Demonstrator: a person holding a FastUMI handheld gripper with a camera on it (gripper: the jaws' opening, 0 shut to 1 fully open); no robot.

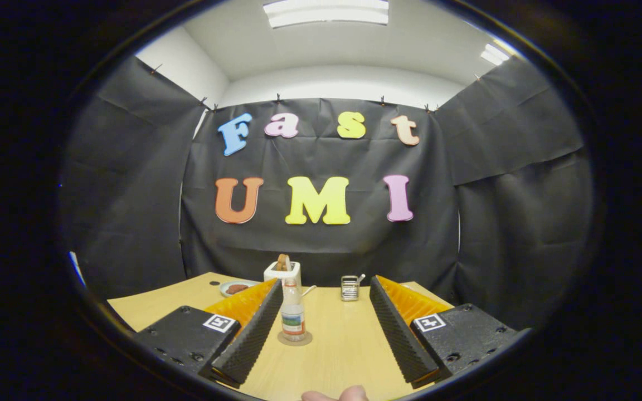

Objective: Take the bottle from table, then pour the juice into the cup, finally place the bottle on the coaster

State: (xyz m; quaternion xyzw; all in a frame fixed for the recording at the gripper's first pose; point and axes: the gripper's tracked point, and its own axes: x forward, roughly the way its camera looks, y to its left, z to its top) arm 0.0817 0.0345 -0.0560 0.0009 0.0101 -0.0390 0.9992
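bottle (293,317) label unreadable, no other text

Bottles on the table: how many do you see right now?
1. The bottle stands upright on the coaster, between the open gripper fingers, nearer the left one. Others may hide behind the fingers.

A white holder (282,272) and a small plate (236,288) sit on the wooden table (343,345).

smooth pale wooden table (349,345); clear glossy plastic bottle (293,317); ribbed matt tongs (326,328) pads.
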